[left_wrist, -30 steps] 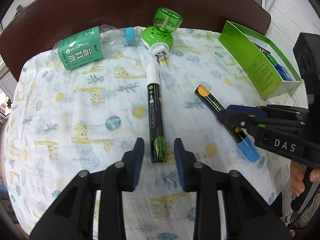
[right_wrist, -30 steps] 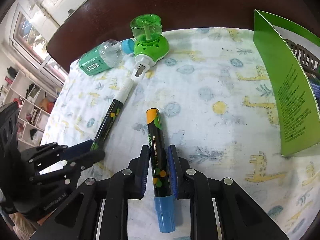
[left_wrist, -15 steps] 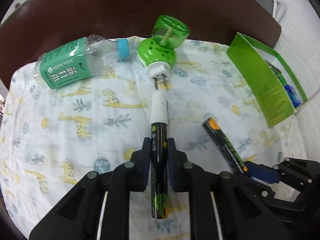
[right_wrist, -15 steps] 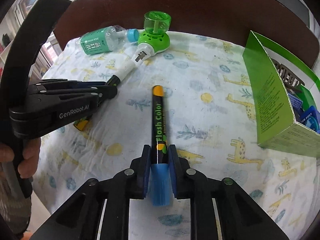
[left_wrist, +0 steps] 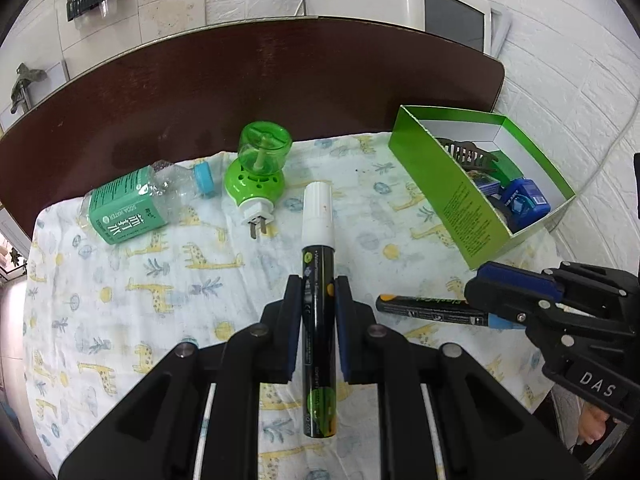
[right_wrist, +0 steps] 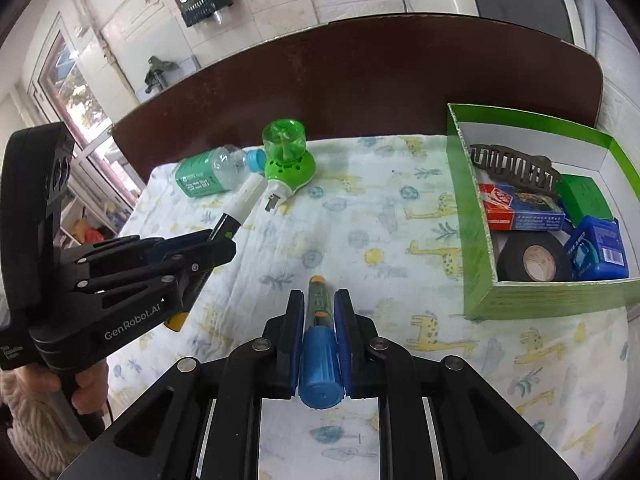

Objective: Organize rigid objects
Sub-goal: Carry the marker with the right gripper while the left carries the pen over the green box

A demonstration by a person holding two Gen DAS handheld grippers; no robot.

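With a marker clamped in each gripper, the white-capped marker (left_wrist: 318, 280) in our left gripper (left_wrist: 317, 316) and the blue-capped marker (right_wrist: 319, 344) in our right gripper (right_wrist: 318, 320), the box (right_wrist: 476, 240) at the tabletop's right edge is part-filled, while bottle (left_wrist: 136, 208) and plug-in (left_wrist: 258, 176) wait near the far edge.

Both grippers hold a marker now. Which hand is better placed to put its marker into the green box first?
Right. The right gripper, shut on the blue-capped marker, is nearer the green box. The left gripper, shut on the white-capped marker, is farther away.
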